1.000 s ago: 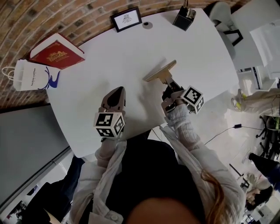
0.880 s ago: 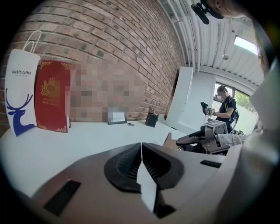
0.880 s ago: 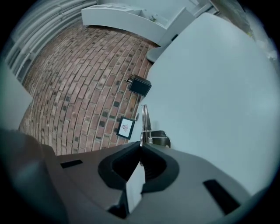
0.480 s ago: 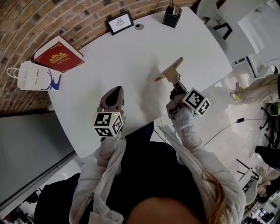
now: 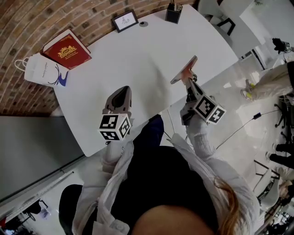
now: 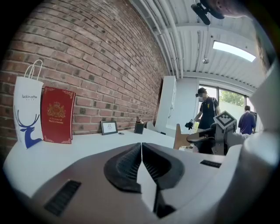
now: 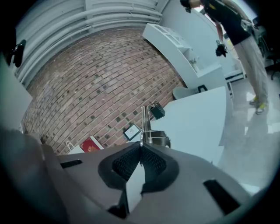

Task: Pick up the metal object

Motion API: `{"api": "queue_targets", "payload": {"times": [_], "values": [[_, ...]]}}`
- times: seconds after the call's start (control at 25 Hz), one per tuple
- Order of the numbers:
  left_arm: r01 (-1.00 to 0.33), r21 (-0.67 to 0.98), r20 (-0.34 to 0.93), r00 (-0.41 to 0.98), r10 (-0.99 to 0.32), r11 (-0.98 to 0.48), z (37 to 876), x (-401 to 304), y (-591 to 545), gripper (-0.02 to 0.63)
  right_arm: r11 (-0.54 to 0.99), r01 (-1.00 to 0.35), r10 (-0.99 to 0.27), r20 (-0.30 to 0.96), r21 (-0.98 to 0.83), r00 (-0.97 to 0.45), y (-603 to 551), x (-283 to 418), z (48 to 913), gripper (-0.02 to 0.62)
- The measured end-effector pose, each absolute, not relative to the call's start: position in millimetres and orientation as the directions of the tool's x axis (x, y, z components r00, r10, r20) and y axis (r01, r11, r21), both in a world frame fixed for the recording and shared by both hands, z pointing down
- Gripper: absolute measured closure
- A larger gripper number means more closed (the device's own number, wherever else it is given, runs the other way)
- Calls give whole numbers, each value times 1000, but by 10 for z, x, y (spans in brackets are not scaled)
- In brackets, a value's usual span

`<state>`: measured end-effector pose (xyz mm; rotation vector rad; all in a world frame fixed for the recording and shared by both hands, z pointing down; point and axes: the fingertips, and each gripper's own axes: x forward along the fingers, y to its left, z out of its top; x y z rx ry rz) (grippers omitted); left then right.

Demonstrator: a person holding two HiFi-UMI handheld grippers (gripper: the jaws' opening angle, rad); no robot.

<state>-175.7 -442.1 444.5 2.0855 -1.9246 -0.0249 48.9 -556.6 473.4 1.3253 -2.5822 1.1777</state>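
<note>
The metal object (image 5: 183,69), a flat tan plate with a spring clip, hangs tilted in the air above the white table (image 5: 138,55) near its right edge. My right gripper (image 5: 189,84) is shut on its clip end. In the right gripper view the plate (image 7: 145,120) stands edge-on straight out from the shut jaws (image 7: 141,147), with its coil spring (image 7: 156,141) beside them. My left gripper (image 5: 120,97) hovers over the table's near edge, shut and empty; its closed pads (image 6: 141,151) show in the left gripper view.
A red book (image 5: 67,49) and a white paper bag (image 5: 40,71) stand at the brick wall on the far left. A small picture frame (image 5: 124,20) and a black pen holder (image 5: 173,13) sit at the table's far edge. People stand on the floor to the right.
My right gripper has carried the metal object up and to the right, toward the table's right edge, and the plate now stands steeper. The left gripper has hardly moved.
</note>
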Motion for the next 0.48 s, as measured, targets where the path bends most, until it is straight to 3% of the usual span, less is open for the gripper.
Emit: {"api": "queue_targets", "payload": {"times": [0.24,0.48], "values": [[-972,218,176,126,-976,-87,4360,-1610,-3990,588,406,-753,-728,316,-517,-609,-5039,684,4560,578],[-969,220,157,148,-976,-111,4284,-1482,-3679,588,485,-823,-765,311,-296,-564,-4543,844,4415,580]]}}
